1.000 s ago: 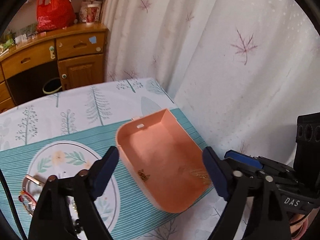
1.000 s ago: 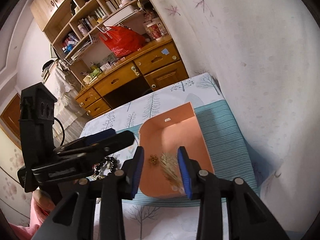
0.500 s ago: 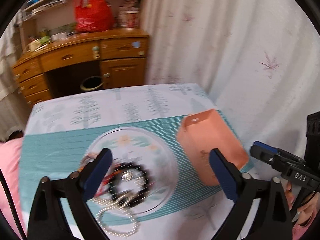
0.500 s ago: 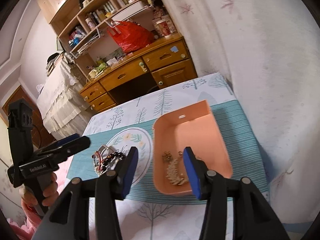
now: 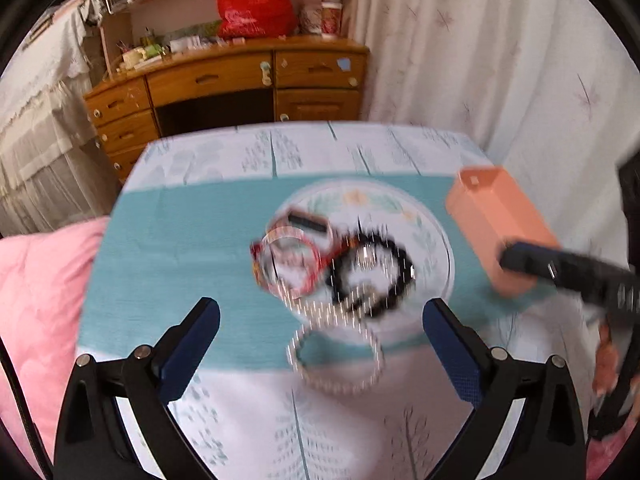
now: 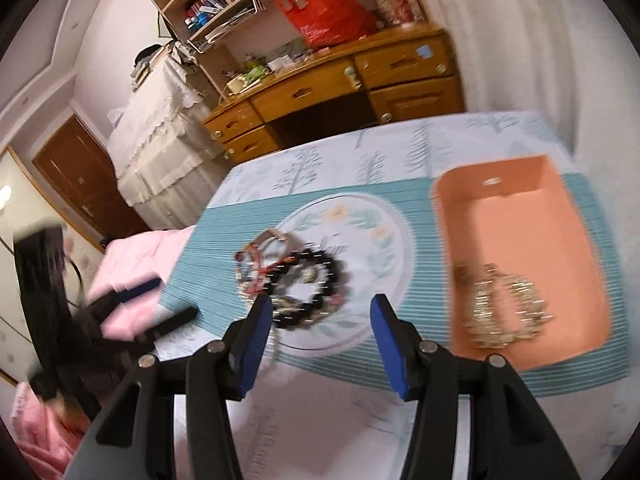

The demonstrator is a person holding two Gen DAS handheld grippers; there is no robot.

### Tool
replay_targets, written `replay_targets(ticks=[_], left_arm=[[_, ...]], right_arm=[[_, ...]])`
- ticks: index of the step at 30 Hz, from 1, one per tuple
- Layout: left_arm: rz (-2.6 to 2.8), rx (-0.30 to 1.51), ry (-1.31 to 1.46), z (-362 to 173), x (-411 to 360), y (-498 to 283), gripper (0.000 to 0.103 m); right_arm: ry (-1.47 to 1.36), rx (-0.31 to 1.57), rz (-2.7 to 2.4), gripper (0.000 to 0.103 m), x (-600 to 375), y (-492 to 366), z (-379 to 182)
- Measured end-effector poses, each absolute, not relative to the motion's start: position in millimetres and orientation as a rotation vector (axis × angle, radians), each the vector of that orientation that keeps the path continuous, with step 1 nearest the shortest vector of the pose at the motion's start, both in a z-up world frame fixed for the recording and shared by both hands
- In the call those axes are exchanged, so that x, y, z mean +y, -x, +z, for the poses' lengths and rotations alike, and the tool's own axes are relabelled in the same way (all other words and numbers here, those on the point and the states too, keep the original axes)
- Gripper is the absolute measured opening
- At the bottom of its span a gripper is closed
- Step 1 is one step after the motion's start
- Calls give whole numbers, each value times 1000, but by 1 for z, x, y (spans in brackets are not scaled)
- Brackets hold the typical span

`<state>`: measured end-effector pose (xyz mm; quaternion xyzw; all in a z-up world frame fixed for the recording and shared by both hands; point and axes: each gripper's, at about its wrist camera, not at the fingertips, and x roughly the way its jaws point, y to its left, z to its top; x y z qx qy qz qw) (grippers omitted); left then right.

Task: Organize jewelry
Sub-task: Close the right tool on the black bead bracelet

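Note:
A blurred heap of jewelry lies on the round flower print of the teal mat (image 5: 168,248). It holds a black bead bracelet (image 5: 372,276), a red bangle (image 5: 288,264) and a pearl bracelet (image 5: 336,360) nearest me. My left gripper (image 5: 320,312) hangs above the heap's near side, open wide and empty. A peach tray (image 6: 516,216) at the right holds gold chain jewelry (image 6: 504,312). My right gripper (image 6: 322,304) stands open and empty just in front of the black bead bracelet (image 6: 312,284). From the left wrist, the right gripper (image 5: 560,268) crosses the peach tray (image 5: 500,228).
A wooden desk (image 5: 240,76) with a red bag (image 5: 252,4) stands behind the table. White curtains (image 5: 480,60) hang at the right. A pink quilt (image 5: 40,300) lies left of the table. A hand (image 5: 612,364) holds the right gripper.
Both grippers swung left, away from the peach tray and toward the jewelry heap. The left jaws spread wider and the right jaws opened further. The gold jewelry stays in the tray.

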<state>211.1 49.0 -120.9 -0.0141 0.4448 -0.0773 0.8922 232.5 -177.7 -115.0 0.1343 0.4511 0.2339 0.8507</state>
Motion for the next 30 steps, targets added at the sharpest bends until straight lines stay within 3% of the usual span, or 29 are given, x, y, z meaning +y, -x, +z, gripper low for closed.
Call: replay_targets(ticks=[14,19,22,24,30], left_arm=[[-247,858,-227,-176,19,-151,99],[-261,831,-278,-182,9,-152,90],[-287,845,-266,-186,10,-154,77],[-288,868,-268,-192,10,-158,71],[-338,866,-254,-192,12,-162,57]], right_arm=[[-279,1139,466,51,-124,-289,-141],[-274,1211,465,51,-115,-302,-170],[-254,1220,453,50,-115,-304,-180],[-254,1200,465,47,-117,-303,-182],[-239,1167,459,17,-124,-302,-186]])
